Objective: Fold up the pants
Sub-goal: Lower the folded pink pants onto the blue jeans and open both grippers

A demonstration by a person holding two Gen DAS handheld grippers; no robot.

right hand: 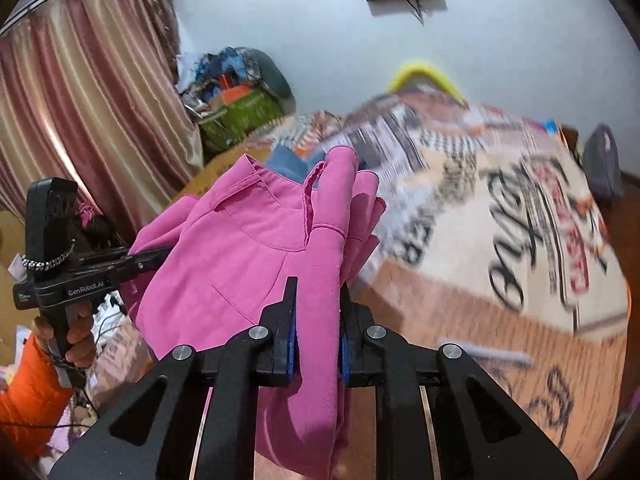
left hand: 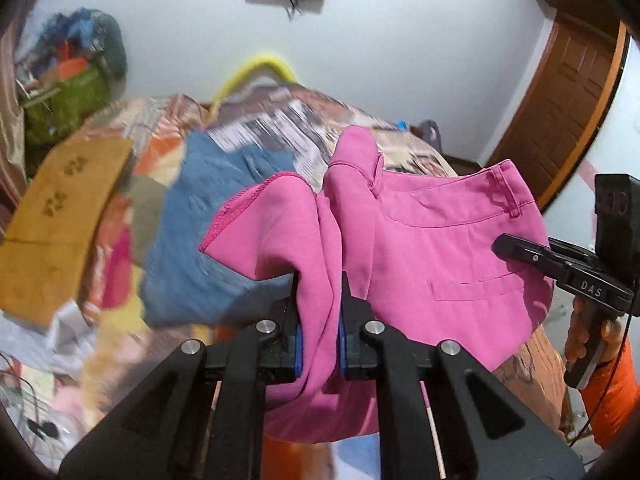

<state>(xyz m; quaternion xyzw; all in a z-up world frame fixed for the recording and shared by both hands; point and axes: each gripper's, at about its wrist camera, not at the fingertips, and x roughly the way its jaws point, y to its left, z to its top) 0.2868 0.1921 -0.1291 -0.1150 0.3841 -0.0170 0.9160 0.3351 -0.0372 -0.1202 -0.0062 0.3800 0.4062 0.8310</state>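
The pink pants (left hand: 432,248) hang in the air above the bed, held by both grippers. My left gripper (left hand: 320,292) is shut on a bunched fold of the pink fabric. My right gripper (right hand: 318,296) is shut on another fold of the pants (right hand: 240,256). The waistband with belt loops and a back pocket faces the left wrist view. The right gripper also shows at the right edge of the left wrist view (left hand: 520,250), and the left gripper at the left of the right wrist view (right hand: 136,266).
A bed with a printed patchwork cover (right hand: 500,208) lies below. Blue jeans (left hand: 224,216) and a mustard cloth (left hand: 60,216) lie on it. A clutter pile (left hand: 68,80) stands by the wall, curtains (right hand: 80,100) at left, a wooden door (left hand: 560,112) at right.
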